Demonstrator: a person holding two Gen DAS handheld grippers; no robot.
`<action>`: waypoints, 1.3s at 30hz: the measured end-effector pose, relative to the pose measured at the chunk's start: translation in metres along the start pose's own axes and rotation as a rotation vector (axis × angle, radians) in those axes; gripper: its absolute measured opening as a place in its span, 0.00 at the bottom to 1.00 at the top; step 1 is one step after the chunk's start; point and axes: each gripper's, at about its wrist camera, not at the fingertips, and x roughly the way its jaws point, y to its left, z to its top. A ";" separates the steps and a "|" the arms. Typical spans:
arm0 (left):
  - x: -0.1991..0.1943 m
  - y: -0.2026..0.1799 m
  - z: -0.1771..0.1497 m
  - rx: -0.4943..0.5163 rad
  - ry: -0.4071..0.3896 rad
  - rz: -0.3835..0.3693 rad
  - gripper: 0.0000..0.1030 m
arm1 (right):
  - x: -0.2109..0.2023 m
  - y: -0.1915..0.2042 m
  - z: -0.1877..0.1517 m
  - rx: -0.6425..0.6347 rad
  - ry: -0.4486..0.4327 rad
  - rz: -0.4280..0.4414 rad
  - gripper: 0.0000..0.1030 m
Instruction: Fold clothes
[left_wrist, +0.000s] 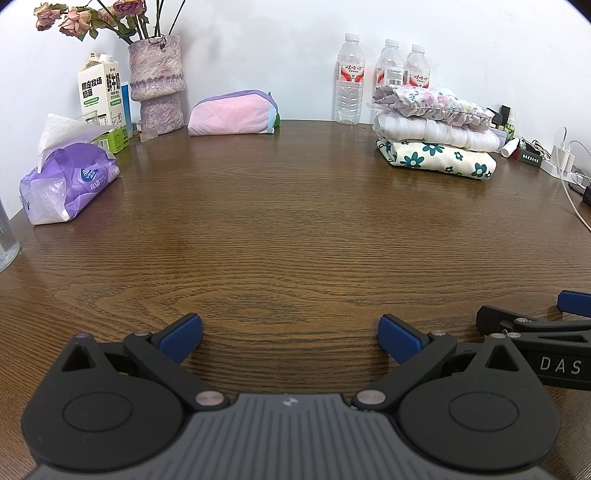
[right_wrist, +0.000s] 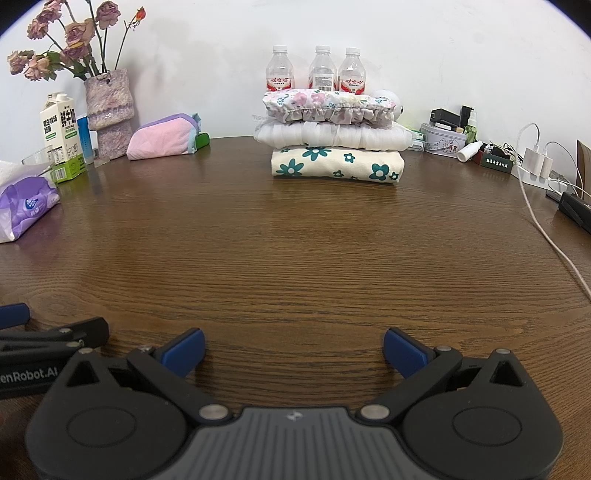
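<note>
**Both grippers empty above the wood surface**

We see the left gripper (left_wrist: 290, 338) and right gripper (right_wrist: 293, 350) side by side, low over the surface (right_wrist: 295, 258), jaws spread wide, holding nothing. A stack of 3 folded clothes (right_wrist: 334, 138) sits at the far edge, before 3 water bottles (right_wrist: 320, 68).

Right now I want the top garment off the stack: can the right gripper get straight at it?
Probably yes. The right gripper is open and faces the folded stack; only bare wooden table lies between them.
</note>
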 end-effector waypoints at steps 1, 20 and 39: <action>0.000 0.000 0.000 0.000 0.000 0.000 1.00 | 0.000 0.000 0.000 0.000 0.000 0.000 1.00; 0.001 0.000 0.001 0.001 0.000 0.000 1.00 | 0.001 -0.001 0.000 0.003 -0.001 -0.002 1.00; 0.002 0.000 0.001 0.001 0.001 0.000 1.00 | 0.000 -0.001 0.000 0.004 -0.001 -0.002 1.00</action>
